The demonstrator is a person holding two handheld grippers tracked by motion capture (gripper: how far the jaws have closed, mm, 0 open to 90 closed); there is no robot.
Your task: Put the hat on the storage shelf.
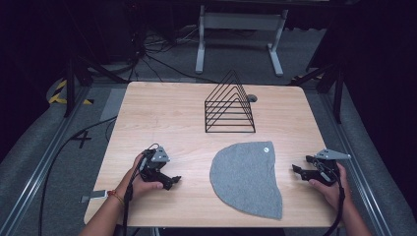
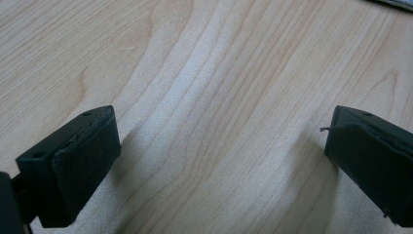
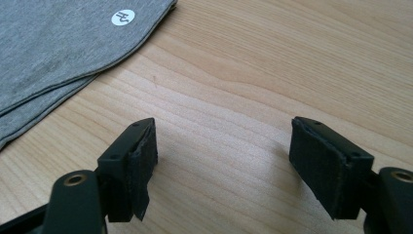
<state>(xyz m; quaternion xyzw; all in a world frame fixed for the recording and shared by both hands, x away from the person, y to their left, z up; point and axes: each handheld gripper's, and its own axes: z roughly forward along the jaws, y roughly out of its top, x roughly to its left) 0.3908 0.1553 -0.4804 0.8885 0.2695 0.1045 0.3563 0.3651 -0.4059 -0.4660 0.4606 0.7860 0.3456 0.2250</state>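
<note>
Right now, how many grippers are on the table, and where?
2. The left gripper is held near the table's front-left, left of the grey beanie; the right gripper is at the front-right, right of the beanie. Both are open and empty.

Wood, knit cloth, wire and matt black pads.
My bench (image 1: 162,113) is pale wood-grain, smooth with a soft sheen. The grey hat (image 1: 246,177) is fine matt knit with a small white printed dot. The rack (image 1: 229,105) is thin black wire. My left tongs (image 2: 221,156) and right tongs (image 3: 221,161) carry matt black, fraying pads.
</note>
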